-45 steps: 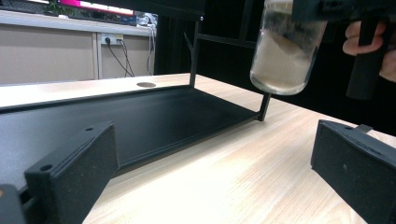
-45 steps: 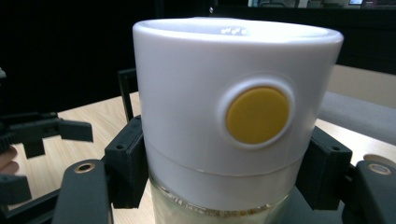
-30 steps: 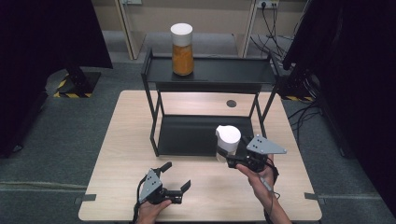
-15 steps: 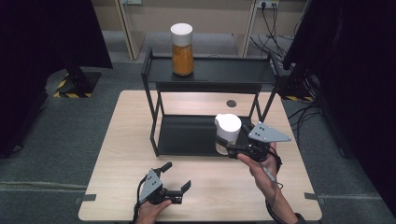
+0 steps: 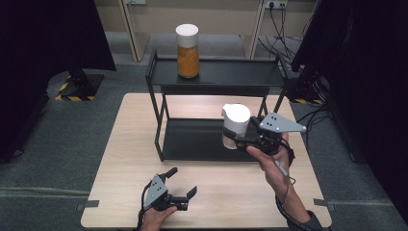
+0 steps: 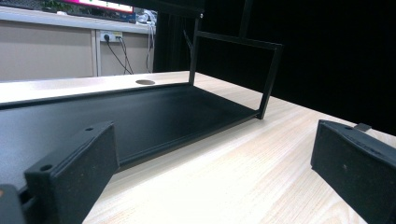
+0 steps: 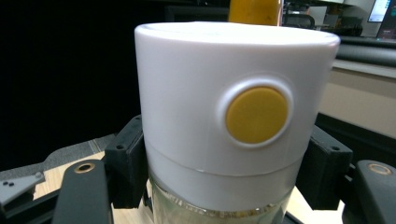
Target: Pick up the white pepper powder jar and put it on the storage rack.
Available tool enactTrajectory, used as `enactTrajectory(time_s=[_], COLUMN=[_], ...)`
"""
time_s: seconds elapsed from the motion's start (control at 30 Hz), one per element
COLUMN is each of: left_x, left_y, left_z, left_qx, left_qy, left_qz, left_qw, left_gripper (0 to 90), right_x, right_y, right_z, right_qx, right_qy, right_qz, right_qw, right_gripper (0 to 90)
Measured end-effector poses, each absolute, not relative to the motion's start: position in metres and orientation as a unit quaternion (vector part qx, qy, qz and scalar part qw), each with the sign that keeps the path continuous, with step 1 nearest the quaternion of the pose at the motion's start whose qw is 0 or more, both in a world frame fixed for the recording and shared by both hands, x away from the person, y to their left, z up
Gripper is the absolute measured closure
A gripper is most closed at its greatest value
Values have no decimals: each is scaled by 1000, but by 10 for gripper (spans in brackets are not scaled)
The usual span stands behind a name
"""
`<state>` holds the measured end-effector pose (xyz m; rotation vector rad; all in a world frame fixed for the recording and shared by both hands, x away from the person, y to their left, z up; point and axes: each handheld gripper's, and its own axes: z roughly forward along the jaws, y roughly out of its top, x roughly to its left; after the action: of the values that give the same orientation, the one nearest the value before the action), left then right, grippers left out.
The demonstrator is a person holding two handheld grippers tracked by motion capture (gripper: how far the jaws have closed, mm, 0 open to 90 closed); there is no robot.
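A pale wooden table (image 5: 125, 159) stands on grey carpet (image 5: 57, 139), with black curtains (image 5: 43, 43) to the left and right, and a beige wall with power sockets (image 5: 273, 4) at the far side.

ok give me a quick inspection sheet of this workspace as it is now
surface: light wooden table, bare around the rack.
job's things: white-lidded jar held above the black rack; its lid has a yellow button; a second jar with orange contents stands on the top shelf.
clutter: nothing seen.
grippers: right gripper shut on the white-lidded jar below its lid; left gripper open, low over the table's near edge.
cables: one along the right forearm; more by the wall socket.
surroundings: grey floor, dark curtains at both sides.
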<state>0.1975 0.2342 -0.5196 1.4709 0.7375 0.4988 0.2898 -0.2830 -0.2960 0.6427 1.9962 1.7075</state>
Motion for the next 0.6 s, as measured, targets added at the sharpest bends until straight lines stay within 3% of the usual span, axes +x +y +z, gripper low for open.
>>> enactTrajectory(time_s=[0.6], left_x=[197], left_y=[234], left_z=[-519], left_qx=[648], left_qy=[324], left_qz=[220], left_qw=[653], left_gripper=[1], right_x=[302], right_y=[-276], right_z=[-238], right_qx=[217], right_qy=[716], right_qz=[630], right_qw=[207], right_gripper=[306])
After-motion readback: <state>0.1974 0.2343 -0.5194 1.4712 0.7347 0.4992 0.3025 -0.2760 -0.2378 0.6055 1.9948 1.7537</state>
